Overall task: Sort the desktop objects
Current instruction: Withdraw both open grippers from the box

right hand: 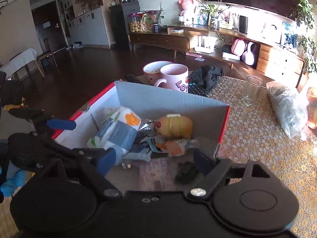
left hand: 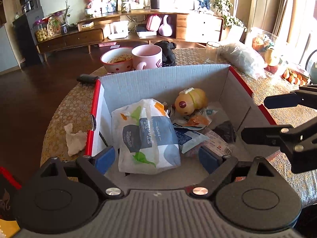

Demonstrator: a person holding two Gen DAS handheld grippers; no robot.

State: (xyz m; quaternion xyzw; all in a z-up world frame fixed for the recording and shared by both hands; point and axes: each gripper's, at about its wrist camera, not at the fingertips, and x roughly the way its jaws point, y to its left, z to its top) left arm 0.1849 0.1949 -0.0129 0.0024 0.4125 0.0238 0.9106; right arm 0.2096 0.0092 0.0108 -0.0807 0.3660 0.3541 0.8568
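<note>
A red-edged cardboard box (left hand: 166, 77) (right hand: 170, 101) stands on the round table. In it lie a tissue paper pack (left hand: 148, 136) (right hand: 116, 132), a yellow plush toy (left hand: 191, 101) (right hand: 176, 127), snack packets (left hand: 196, 119) (right hand: 170, 144) and a dark lump (right hand: 187, 172). My left gripper (left hand: 156, 156) is open, its blue pads either side of the tissue pack's near end, not pressing it. My right gripper (right hand: 152, 160) is open and empty over the box's near right corner. It also shows in the left wrist view (left hand: 263, 119).
Behind the box stand a pink mug (left hand: 147, 56) (right hand: 174, 76), a dotted bowl (left hand: 116, 59), a dark cloth (right hand: 206, 75) and a remote (right hand: 195, 89). A glass (right hand: 251, 93), a plastic bag (right hand: 287, 109) and fruit (left hand: 271, 57) sit right. A crumpled tissue (left hand: 74, 138) lies left.
</note>
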